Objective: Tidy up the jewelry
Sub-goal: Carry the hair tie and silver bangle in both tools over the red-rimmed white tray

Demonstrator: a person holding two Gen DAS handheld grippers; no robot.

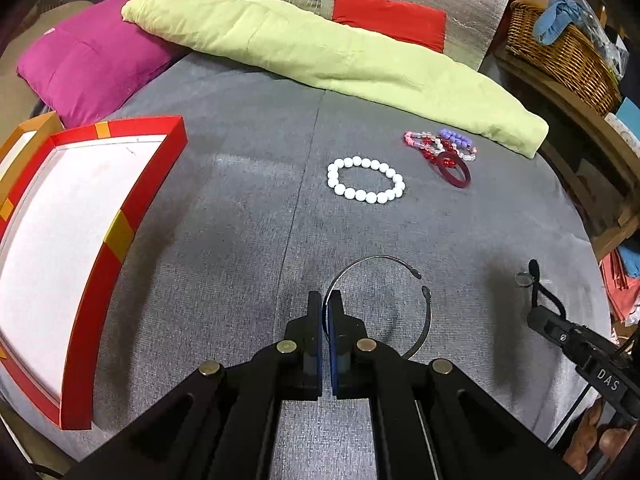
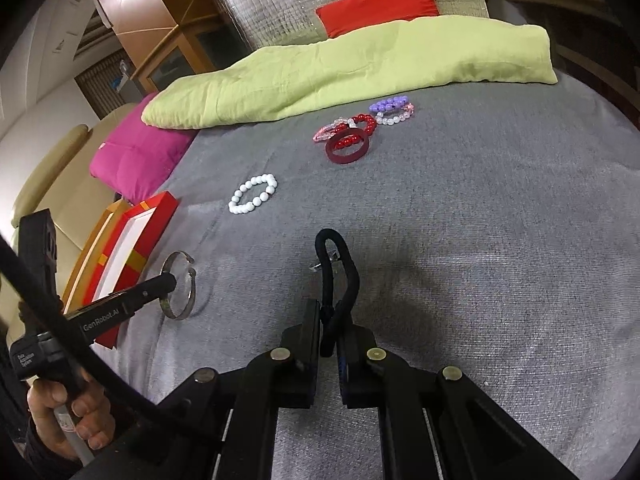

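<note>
while the left tongs (image 1: pixel 329 300) pinch one thin open metal bangle (image 1: pixel 400 280) just above the grey bed (image 1: pixel 240 220), the right tongs (image 2: pixel 330 316) are pressed on one black cord loop (image 2: pixel 336 264) carrying a clear bead. farther out lies one white bead bracelet (image 1: pixel 366 180), alone. beyond it sits a touching pile: one dark red bangle (image 1: pixel 456 174) and about four beaded bracelets (image 1: pixel 440 144). one red box lid (image 1: pixel 100 240) lies at the left edge.

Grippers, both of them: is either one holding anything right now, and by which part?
Left gripper: shut on the thin rim of the silver open bangle. Right gripper: shut on the black cord loop, near its knotted lower end.
</note>
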